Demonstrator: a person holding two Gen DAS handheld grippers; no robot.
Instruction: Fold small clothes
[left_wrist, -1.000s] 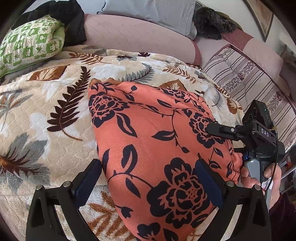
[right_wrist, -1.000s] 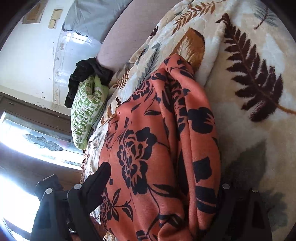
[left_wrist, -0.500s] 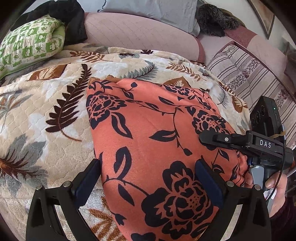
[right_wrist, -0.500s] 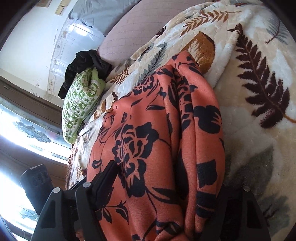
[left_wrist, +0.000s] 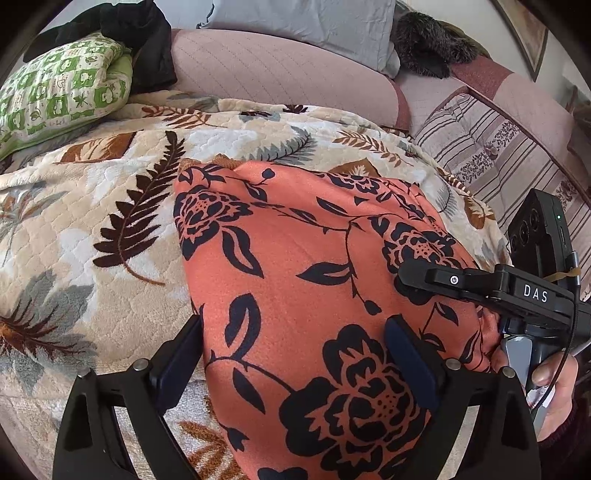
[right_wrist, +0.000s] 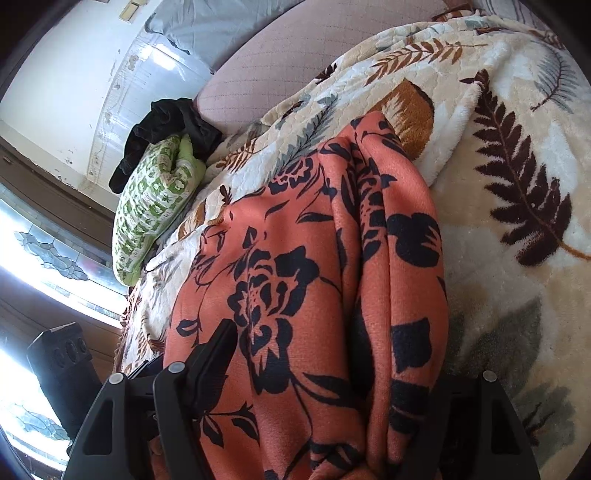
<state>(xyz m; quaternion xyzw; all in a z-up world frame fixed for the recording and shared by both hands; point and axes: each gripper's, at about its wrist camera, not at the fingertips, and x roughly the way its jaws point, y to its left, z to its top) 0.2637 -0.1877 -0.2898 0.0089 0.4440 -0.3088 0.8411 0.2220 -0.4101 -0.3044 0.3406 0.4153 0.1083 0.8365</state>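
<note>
An orange garment with a black flower print (left_wrist: 295, 266) lies on a leaf-patterned blanket (left_wrist: 92, 206). My left gripper (left_wrist: 295, 365) is open, its fingers either side of the garment's near left part, the cloth draped over the right finger. My right gripper (left_wrist: 406, 280) shows at the garment's right edge, one finger lying on top of the cloth. In the right wrist view the garment (right_wrist: 314, 295) bunches in thick folds between my right gripper's (right_wrist: 340, 376) wide-set fingers; the right finger is hidden under cloth. A pinch on the cloth is not visible.
A green patterned pillow (left_wrist: 62, 92) with a black garment (left_wrist: 147, 44) on it lies at the back left. A pink sofa backrest (left_wrist: 280, 77) with a grey cushion (left_wrist: 306, 22) runs behind. A striped cover (left_wrist: 491, 158) lies at the right.
Both grippers have shifted slightly along the garment. The right gripper has moved further over the cloth's right edge, and the cloth sits more bunched in its fingers.
</note>
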